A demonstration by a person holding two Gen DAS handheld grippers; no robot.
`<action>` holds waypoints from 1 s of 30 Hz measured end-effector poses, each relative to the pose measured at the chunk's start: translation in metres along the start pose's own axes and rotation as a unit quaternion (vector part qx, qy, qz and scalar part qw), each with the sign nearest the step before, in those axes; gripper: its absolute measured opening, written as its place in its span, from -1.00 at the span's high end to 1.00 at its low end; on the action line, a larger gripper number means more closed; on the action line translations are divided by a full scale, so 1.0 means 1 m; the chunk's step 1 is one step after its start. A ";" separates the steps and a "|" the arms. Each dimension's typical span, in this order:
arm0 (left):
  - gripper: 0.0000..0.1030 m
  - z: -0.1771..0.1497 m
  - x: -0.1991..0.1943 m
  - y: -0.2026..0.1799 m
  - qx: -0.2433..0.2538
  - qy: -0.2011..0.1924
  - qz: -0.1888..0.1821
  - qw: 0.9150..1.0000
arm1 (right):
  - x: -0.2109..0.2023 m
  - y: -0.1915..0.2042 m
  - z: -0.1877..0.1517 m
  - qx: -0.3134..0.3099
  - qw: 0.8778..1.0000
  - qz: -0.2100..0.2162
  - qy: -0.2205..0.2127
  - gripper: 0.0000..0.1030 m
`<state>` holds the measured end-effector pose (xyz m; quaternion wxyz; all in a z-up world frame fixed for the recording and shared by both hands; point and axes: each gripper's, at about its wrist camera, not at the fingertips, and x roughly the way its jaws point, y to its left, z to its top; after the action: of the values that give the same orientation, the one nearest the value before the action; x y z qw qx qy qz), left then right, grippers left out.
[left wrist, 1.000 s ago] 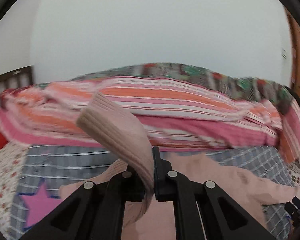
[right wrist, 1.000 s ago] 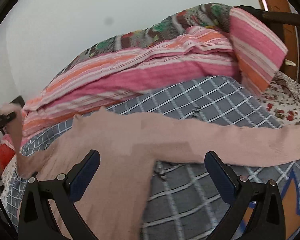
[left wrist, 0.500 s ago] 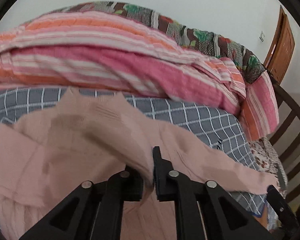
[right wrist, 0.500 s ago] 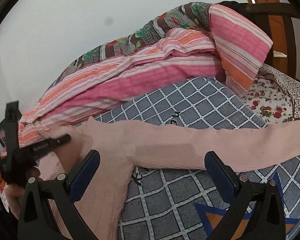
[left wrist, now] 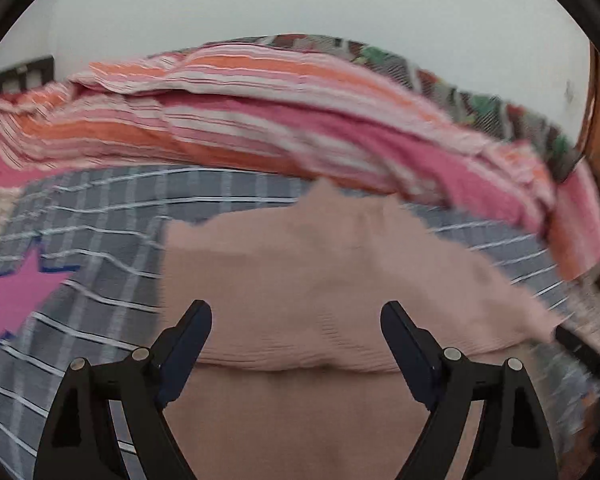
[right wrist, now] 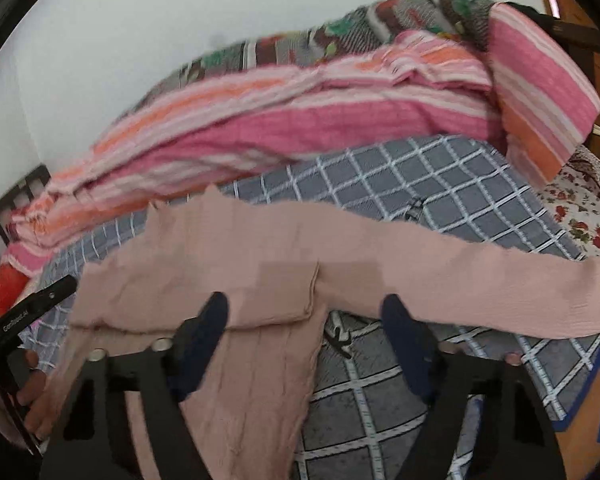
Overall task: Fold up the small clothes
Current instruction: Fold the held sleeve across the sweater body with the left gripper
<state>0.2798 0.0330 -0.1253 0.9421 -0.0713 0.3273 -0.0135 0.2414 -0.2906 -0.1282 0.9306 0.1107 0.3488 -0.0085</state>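
A pale pink knit sweater (left wrist: 320, 264) lies flat on the grey checked blanket (left wrist: 100, 220). One sleeve is folded across its chest (right wrist: 220, 280); the other sleeve (right wrist: 500, 288) stretches out to the right. My left gripper (left wrist: 296, 320) hovers low over the folded part, its jaws opening wide, with no cloth pinched. In the right wrist view it shows at the left edge (right wrist: 32, 312), held by a hand. My right gripper (right wrist: 306, 320) is above the sweater's side edge near the armpit. Its jaws are closing, and the cloth below is not pressed by the pads.
A heap of pink and orange striped bedding (left wrist: 280, 128) and a patterned quilt (right wrist: 340, 32) run along the wall behind. A floral sheet (right wrist: 588, 220) and dark wooden bed rails (right wrist: 4, 216) lie at the sides. A pink star (left wrist: 16, 292) marks the blanket.
The left gripper swung the sleeve cuff over the sweater's body, came down and let it go, jaws now wide. The right gripper's jaws narrowed and it shifted slightly over the sweater.
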 end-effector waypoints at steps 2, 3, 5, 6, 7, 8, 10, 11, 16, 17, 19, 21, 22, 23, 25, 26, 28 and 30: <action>-0.67 -0.003 0.002 0.009 0.007 0.004 -0.003 1.000 | 0.007 0.002 -0.002 0.003 1.000 0.000 0.014 -0.05; -0.67 -0.004 0.002 0.015 0.002 0.006 -0.011 1.000 | 0.011 0.004 -0.004 -0.001 1.000 0.002 0.022 0.08; -0.67 -0.007 0.002 0.025 -0.012 0.009 -0.029 0.999 | 0.017 0.007 -0.006 -0.012 0.999 -0.005 0.030 0.17; -0.67 -0.009 0.001 0.030 -0.019 0.012 -0.033 0.999 | 0.019 0.008 -0.007 -0.016 0.999 -0.008 0.033 0.17; -0.67 -0.012 0.002 0.034 -0.022 0.016 -0.031 0.999 | 0.022 0.009 -0.008 -0.017 0.999 -0.006 0.035 0.17; -0.67 -0.013 0.002 0.036 -0.021 0.016 -0.025 0.999 | 0.024 0.009 -0.008 -0.018 0.999 -0.004 0.038 0.18; -0.67 -0.015 0.005 0.042 -0.020 0.018 -0.002 1.000 | 0.032 0.011 -0.007 -0.021 0.999 -0.006 0.048 0.22; -0.67 -0.014 0.007 0.049 -0.032 0.022 0.000 0.999 | 0.035 0.011 -0.006 -0.022 0.998 -0.007 0.051 0.23; -0.63 -0.015 0.024 0.085 -0.104 0.057 0.018 0.993 | 0.053 0.012 -0.004 -0.021 0.997 -0.021 0.068 0.33; -0.58 -0.015 0.028 0.087 -0.099 0.063 0.030 0.993 | 0.055 0.012 -0.003 -0.022 0.997 -0.023 0.068 0.33; -0.52 -0.014 0.032 0.090 -0.101 0.069 0.024 0.992 | 0.058 0.012 -0.001 -0.021 0.997 -0.025 0.066 0.33; -0.52 -0.014 0.031 0.091 -0.106 0.067 0.016 0.992 | 0.061 0.013 -0.002 -0.023 0.997 -0.025 0.068 0.42; -0.52 -0.013 0.030 0.090 -0.106 0.063 0.016 0.992 | 0.062 0.014 -0.003 -0.026 0.997 -0.022 0.069 0.57; -0.52 -0.012 0.029 0.088 -0.103 0.060 0.016 0.993 | 0.062 0.015 -0.003 -0.030 0.997 -0.024 0.068 0.60; -0.52 -0.010 0.023 0.080 -0.089 0.050 0.012 0.995 | 0.060 0.017 -0.004 -0.037 0.997 -0.027 0.063 0.67; -0.52 -0.009 0.019 0.072 -0.073 0.040 0.019 0.996 | 0.059 0.017 -0.004 -0.038 0.997 -0.025 0.060 0.80; -0.52 -0.008 0.013 0.051 -0.028 0.025 0.045 0.998 | 0.057 0.014 -0.004 -0.032 0.998 -0.013 0.056 0.87; -0.52 -0.012 0.013 0.035 0.006 0.025 0.041 0.999 | 0.055 0.010 -0.003 -0.018 0.998 -0.005 0.053 0.88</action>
<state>0.2817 0.0650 -0.1475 0.9339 -0.0515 0.3530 0.0217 0.2819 -0.2770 -0.1645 0.9127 0.0921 0.3982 -0.0010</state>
